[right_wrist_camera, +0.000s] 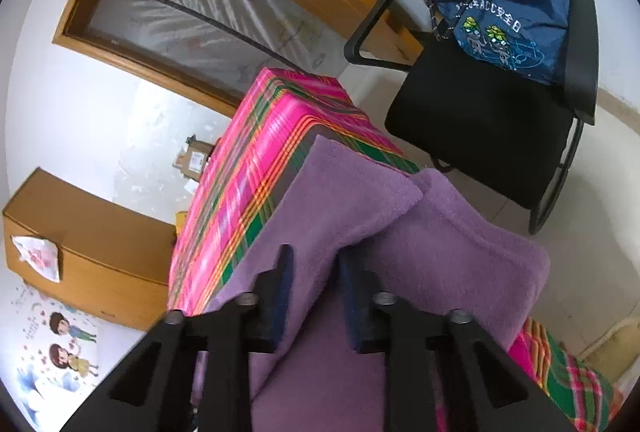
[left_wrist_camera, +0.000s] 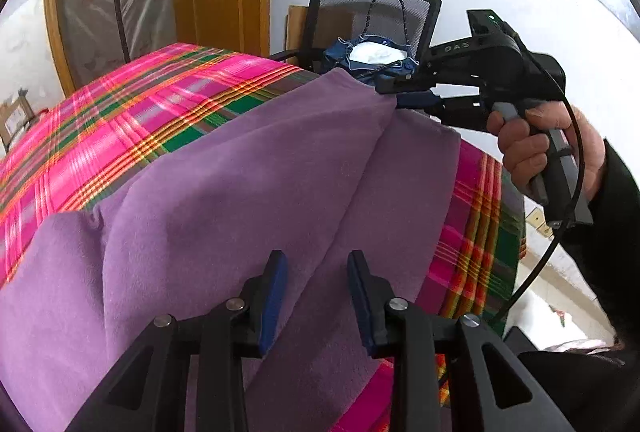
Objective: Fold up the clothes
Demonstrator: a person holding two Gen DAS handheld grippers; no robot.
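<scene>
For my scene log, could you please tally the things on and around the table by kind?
Purple cloth: 1
Plaid table cover: 1
Black mesh chair: 1
Blue drawstring bag: 1
Handheld grippers: 2, left gripper, right gripper
Total: 6

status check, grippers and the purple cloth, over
Left hand-held gripper open above purple cloth. Right hand-held gripper at the cloth's far corner, grip unclear. Cloth part folded on plaid table cover. Nothing in the way.
</scene>
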